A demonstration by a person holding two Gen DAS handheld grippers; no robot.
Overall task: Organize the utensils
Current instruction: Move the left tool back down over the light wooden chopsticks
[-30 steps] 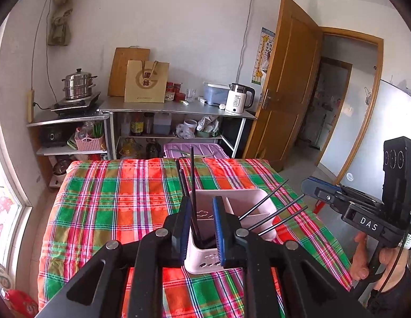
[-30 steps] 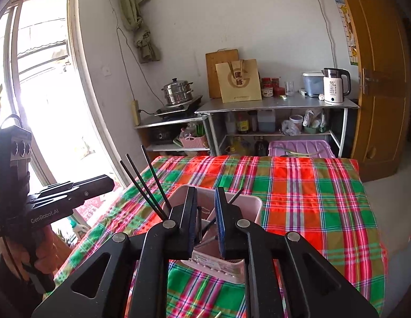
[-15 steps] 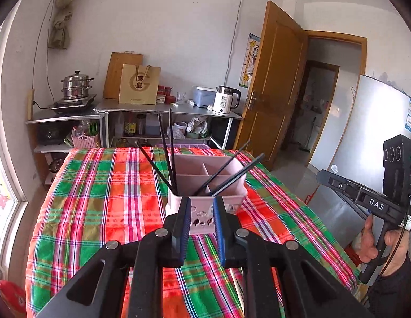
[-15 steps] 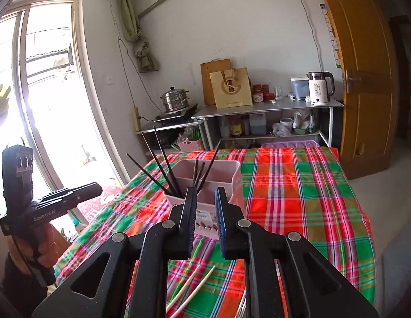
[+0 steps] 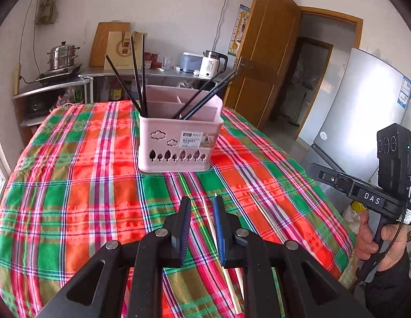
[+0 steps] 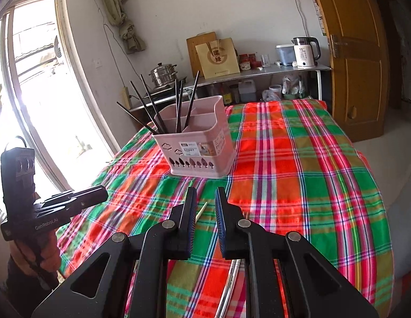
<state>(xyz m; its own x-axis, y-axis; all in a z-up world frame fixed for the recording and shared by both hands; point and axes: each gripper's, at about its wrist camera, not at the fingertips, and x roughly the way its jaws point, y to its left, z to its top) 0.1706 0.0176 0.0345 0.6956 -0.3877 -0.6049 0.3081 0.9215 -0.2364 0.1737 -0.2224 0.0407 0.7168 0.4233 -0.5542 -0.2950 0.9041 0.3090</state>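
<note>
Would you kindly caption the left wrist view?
Left gripper hovers empty over pale chopsticks before the pink basket.

The tablecloth (image 5: pixel 73 185) is a loud plaid — red, green and orange crossed by thin white and blue lines. On it, a pale pink basket (image 5: pixel 176 143) with dark leaf cut-outs holds black chopsticks (image 5: pixel 138 76) — behind, a honey-brown door (image 6: pixel 359 53).

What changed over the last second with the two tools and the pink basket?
Both tools, the left and the right, pulled back from the basket and dipped toward the cloth, so light chopsticks lying there now show. Nothing was gripped or released; both tools keep the same narrow gap, empty. The basket and its black chopsticks stayed put.
</note>
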